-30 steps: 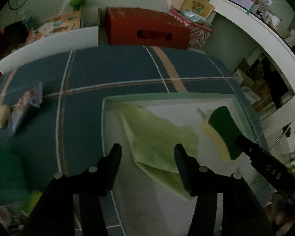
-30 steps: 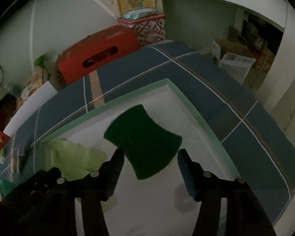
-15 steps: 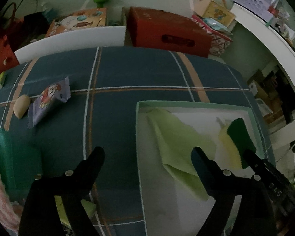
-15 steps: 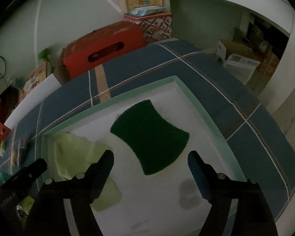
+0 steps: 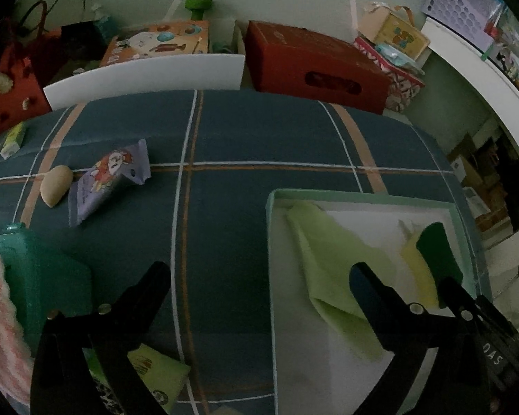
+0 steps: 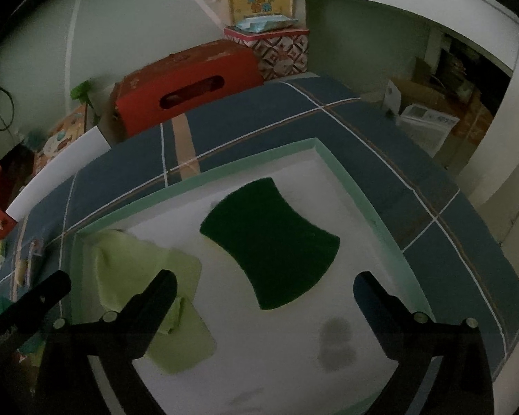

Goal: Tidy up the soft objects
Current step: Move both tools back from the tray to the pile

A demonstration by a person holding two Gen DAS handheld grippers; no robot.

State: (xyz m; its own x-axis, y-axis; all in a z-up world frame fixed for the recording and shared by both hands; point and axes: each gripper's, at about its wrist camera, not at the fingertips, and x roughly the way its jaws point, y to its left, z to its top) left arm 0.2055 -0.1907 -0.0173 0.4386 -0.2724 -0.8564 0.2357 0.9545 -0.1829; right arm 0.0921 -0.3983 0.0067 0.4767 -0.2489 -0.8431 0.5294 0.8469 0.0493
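Hovering over plaid bedding point(image 5: 245, 131), the left gripper point(image 5: 259, 273) gapes wide, empty. A purple packet point(image 5: 107, 180) and pale lump point(image 5: 54, 185) lie far left; the tray point(image 5: 363, 195) holds a green cloth point(image 5: 328, 252) and sponge point(image 5: 436, 252). "DAS" marks the other tool.

Right view: the right gripper point(image 6: 264, 282) spreads empty above the sponge point(image 6: 270, 242), cloth point(image 6: 128, 263) beside; red box point(image 6: 187, 86) behind.

- The tray point(image 6: 363, 204) lies on the worktop point(image 5: 245, 207), at its right side.
- In the tray, the cloth point(image 6: 135, 266) lies left and the sponge point(image 6: 273, 242) lies right, apart from each other.
- Left of the tray, the snack packet point(image 5: 107, 180) lies on the worktop, with a pebble-shaped thing point(image 5: 55, 185) just beside it.
- A box point(image 5: 315, 69) stands behind the worktop.
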